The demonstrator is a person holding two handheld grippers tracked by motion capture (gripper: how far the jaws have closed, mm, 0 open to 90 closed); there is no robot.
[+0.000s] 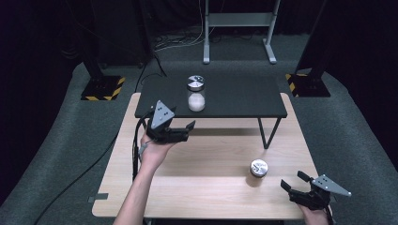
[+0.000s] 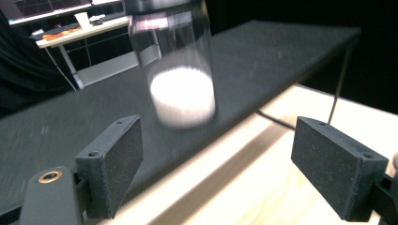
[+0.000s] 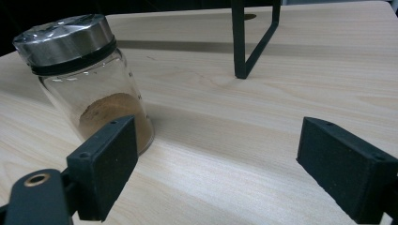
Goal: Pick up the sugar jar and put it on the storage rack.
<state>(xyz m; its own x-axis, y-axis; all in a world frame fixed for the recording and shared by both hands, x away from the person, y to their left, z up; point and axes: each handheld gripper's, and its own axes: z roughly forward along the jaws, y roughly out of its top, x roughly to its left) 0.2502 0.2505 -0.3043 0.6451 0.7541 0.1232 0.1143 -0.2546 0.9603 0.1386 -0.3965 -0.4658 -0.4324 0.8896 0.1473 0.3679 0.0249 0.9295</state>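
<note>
Now, from the high view: the left gripper (image 1: 187, 132) hangs over the wooden table (image 1: 206, 187) just off the near edge of the black shelf (image 1: 244, 98), jaws released, nothing between them. At one o'clock from it, on the shelf, stands the white-powder jar (image 1: 196, 93), apart from the jaws. Down at five o'clock in the frame, the right gripper (image 1: 293, 180) sits at the table's near edge, part of its hand cut off by the frame, jaws spread and empty; the brown-powder jar (image 1: 258, 169) stands at ten o'clock from it, not touched.

Over to the left gripper view: white-powder jar (image 2: 176, 70) at twelve o'clock, blurred, its lid cut off at the top, clear of both pads.

Right gripper view: brown-powder jar (image 3: 87, 79) at ten o'clock, its base partly hidden behind the left pad (image 3: 110, 164); whether they touch, I cannot tell. The shelf's black leg (image 3: 248, 42) stands at twelve o'clock.
</note>
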